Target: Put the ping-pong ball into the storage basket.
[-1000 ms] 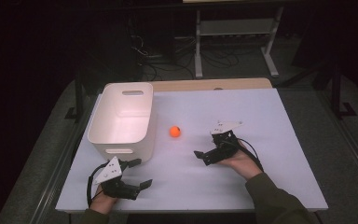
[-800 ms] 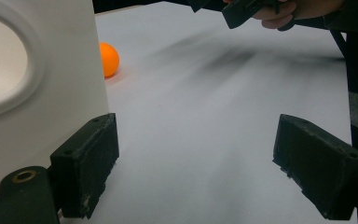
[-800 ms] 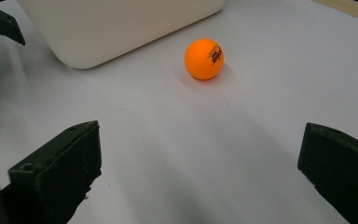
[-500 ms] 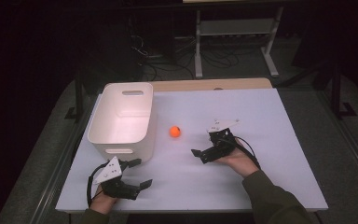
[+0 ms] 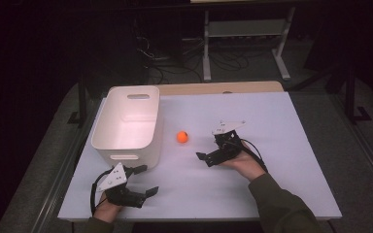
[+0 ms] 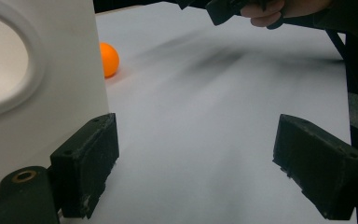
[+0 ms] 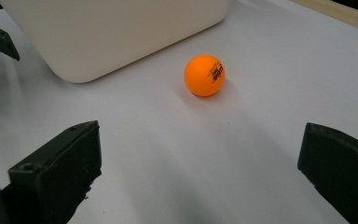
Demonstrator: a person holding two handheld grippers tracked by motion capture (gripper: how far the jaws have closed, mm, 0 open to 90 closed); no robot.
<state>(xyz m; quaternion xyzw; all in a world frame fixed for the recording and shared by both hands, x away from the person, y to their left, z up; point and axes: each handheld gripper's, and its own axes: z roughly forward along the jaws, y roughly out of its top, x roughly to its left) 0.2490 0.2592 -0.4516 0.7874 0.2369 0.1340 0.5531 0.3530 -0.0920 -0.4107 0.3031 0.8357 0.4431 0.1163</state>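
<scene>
While the orange ball (image 5: 182, 137) lay on the table (image 5: 272, 194) just right of the white bin (image 5: 126, 124) (nothing inside it), the right gripper (image 5: 209, 156) faced it, wide open, holding nothing; the left gripper (image 5: 143, 180), equally spread and unladen, sat near the bin's front.

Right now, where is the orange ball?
In the high view the orange ball sits on the white table, between the white bin on its left and the right gripper, whose open jaws point toward it.
</scene>
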